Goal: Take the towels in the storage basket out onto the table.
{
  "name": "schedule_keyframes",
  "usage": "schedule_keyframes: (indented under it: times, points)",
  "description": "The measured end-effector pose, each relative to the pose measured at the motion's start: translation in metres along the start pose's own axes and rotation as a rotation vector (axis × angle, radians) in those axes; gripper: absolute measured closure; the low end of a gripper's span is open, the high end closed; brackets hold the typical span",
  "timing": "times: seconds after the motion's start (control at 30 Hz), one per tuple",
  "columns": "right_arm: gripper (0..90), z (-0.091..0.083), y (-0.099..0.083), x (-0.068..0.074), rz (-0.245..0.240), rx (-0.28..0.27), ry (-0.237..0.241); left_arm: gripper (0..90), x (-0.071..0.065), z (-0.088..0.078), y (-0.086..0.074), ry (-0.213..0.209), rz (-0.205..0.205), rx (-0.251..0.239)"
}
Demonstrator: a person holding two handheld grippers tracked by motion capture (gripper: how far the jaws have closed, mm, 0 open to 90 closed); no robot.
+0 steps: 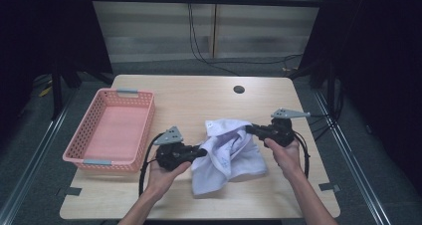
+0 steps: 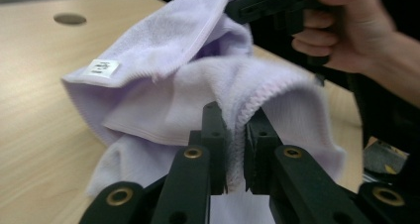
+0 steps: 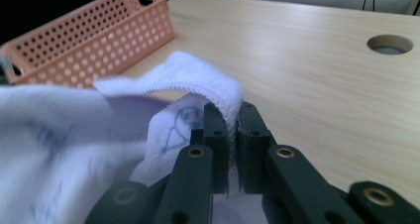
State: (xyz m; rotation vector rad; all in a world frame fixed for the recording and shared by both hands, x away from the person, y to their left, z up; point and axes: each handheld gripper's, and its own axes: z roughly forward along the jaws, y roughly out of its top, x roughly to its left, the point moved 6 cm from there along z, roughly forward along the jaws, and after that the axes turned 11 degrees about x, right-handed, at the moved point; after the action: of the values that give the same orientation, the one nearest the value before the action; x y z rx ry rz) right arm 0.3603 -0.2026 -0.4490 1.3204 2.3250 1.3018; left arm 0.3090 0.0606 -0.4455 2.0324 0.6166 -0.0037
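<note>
Pale lilac towel (image 1: 230, 153) bunched near the middle of the desk (image 1: 199, 100), toward the person's side, part lifted and part draped on the wood. Left claw (image 1: 203, 152) pinched tight on the towel's left hem; in the left gripper view the ribbed edge is pressed between both jaws. Right claw (image 1: 247, 129) likewise clamped on the hem at the towel's far right corner, jaws narrow with cloth between them (faint printed drawing visible on the fabric just beside them). White label (image 2: 102, 68) sewn on an upper fold. Both hands hold their grippers low over the desk, the towel slung between them. Pink perforated basket (image 1: 79, 158) at the desk's left edge, well apart from the towel. Round cable hole (image 1: 239, 89) in the far desk.
</note>
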Motion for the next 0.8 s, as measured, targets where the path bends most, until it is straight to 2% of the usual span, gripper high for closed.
schedule_keyframes:
  times: [0.1,0.13,0.27,0.33,0.37,0.47,0.53,0.63,0.67,0.73,0.8]
  points:
    - [84.7,-0.004,0.017,-0.010,0.012,-0.029,-0.014,83.8,-0.002,-0.023,0.008,0.011,0.022,-0.042]
    - [84.7,-0.006,0.022,-0.012,0.012,-0.035,-0.023,83.9,-0.002,-0.030,0.012,0.019,0.022,-0.069]
    - [84.7,-0.013,0.048,-0.020,-0.004,-0.051,-0.067,84.0,-0.007,-0.061,0.026,0.002,0.014,-0.178]
    - [84.7,-0.017,0.063,-0.026,-0.015,-0.062,-0.098,84.1,-0.010,-0.078,0.034,0.015,0.030,-0.211]
    - [84.8,-0.021,0.072,-0.030,-0.012,-0.075,-0.104,84.1,-0.012,-0.086,0.037,0.008,0.045,-0.223]
    - [84.9,-0.031,0.093,-0.044,-0.012,-0.119,-0.140,84.1,-0.020,-0.108,0.045,0.028,0.075,-0.270]
    - [84.9,-0.037,0.102,-0.055,-0.011,-0.129,-0.184,84.1,-0.024,-0.122,0.047,0.043,0.093,-0.294]
    - [85.1,-0.048,0.107,-0.077,0.032,-0.145,-0.240,84.1,-0.030,-0.135,0.045,0.047,0.106,-0.311]
    - [85.1,-0.050,0.106,-0.082,0.048,-0.151,-0.240,84.1,-0.031,-0.135,0.042,0.052,0.115,-0.301]
    - [83.2,-0.047,0.098,-0.089,0.061,-0.124,-0.231,83.8,-0.032,-0.125,0.035,0.018,0.099,-0.258]
    - [70.8,-0.036,0.087,-0.089,0.064,-0.098,-0.199,81.7,-0.031,-0.107,0.025,-0.010,0.094,-0.192]
